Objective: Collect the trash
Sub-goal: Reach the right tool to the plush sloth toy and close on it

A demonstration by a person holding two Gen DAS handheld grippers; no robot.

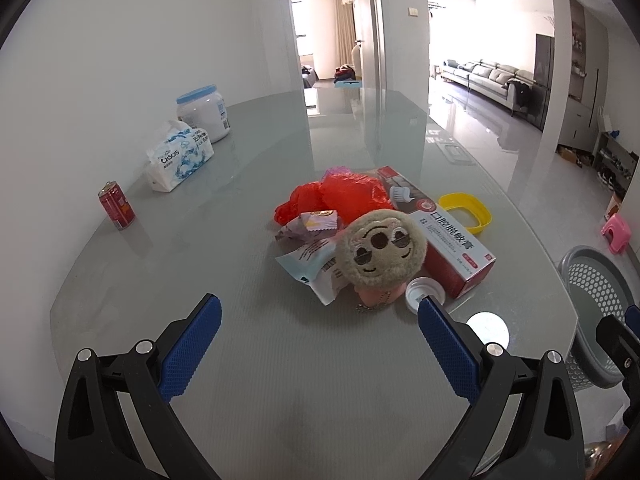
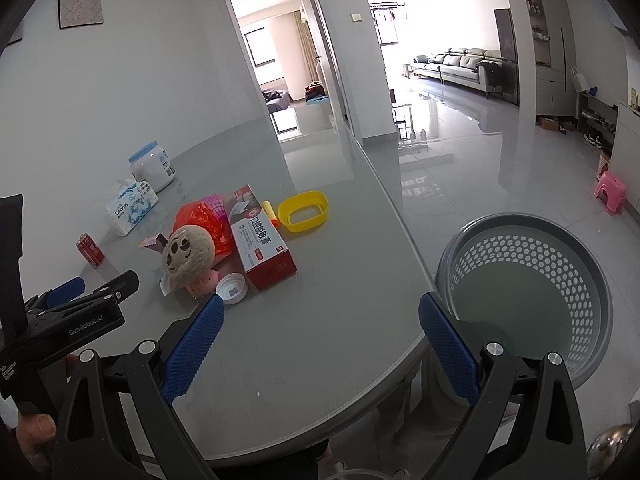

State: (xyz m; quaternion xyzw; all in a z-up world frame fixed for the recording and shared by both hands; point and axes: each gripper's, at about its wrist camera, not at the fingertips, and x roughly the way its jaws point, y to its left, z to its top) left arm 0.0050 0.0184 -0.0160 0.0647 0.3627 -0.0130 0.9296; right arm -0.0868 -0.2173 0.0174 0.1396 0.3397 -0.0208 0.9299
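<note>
Since both jaws are wide open and hold nothing, the left gripper (image 1: pixel 320 344) and right gripper (image 2: pixel 320 344) can pick first. The trash pile (image 1: pixel 344 216) sits in the middle of the table (image 1: pixel 240 360), with the basket (image 2: pixel 532 292) on the floor to the right. The wrappers (image 1: pixel 316 268) are light, thin and crinkly, so pinch an edge.
</note>
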